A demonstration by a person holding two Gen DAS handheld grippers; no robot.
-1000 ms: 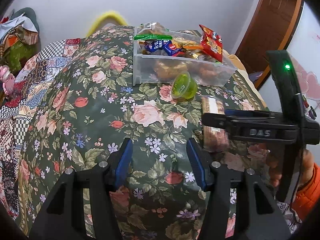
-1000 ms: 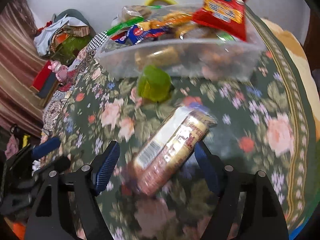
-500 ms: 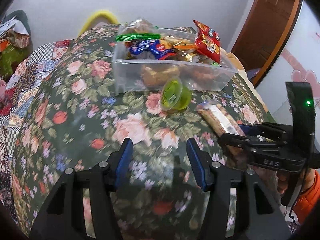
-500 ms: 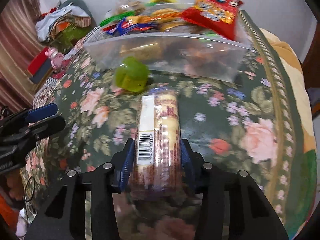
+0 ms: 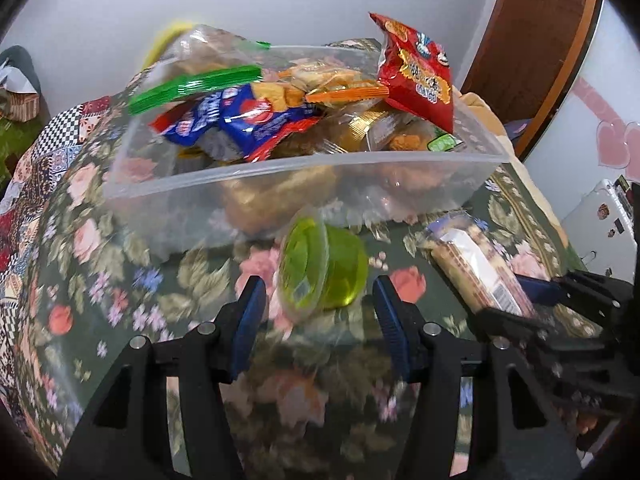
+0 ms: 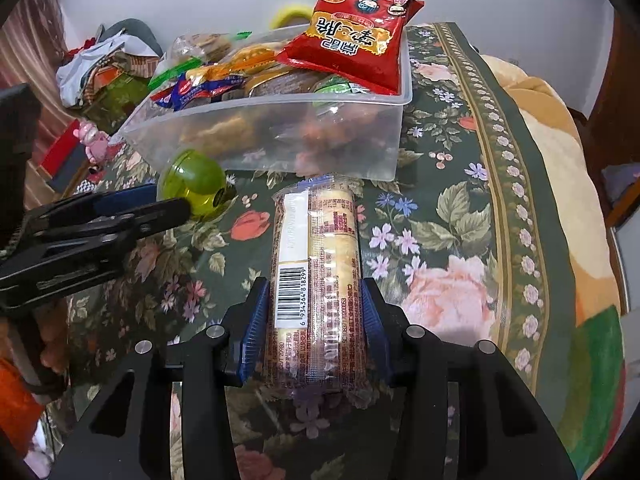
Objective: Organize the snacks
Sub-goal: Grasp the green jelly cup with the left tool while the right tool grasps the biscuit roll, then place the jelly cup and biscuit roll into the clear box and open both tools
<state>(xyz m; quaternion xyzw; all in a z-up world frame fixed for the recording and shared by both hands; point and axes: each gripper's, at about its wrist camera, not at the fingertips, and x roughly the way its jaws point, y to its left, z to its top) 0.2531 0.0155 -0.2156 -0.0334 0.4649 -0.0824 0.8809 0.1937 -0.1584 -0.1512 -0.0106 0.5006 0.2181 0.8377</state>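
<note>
Both views differ: right gripper (image 6: 314, 314) clamps biscuit pack (image 6: 316, 264); left gripper (image 5: 320, 320) gapes around jelly cup (image 5: 320, 268).

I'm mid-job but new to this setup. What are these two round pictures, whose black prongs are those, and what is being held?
There is no robot arm: a person holds a two-finger claw in each hand, and a fisheye camera on each looks forward along its fingers. One picture is from the left claw, the other from the right claw. Below is a flowered green tablecloth with a clear plastic bin heaped with snack packets, a red crisp bag on top. The right claw is shut on a long clear-wrapped biscuit packet. The left claw is open, its fingers either side of a small lime-green jelly cup lying on its side, not gripping it.
</note>
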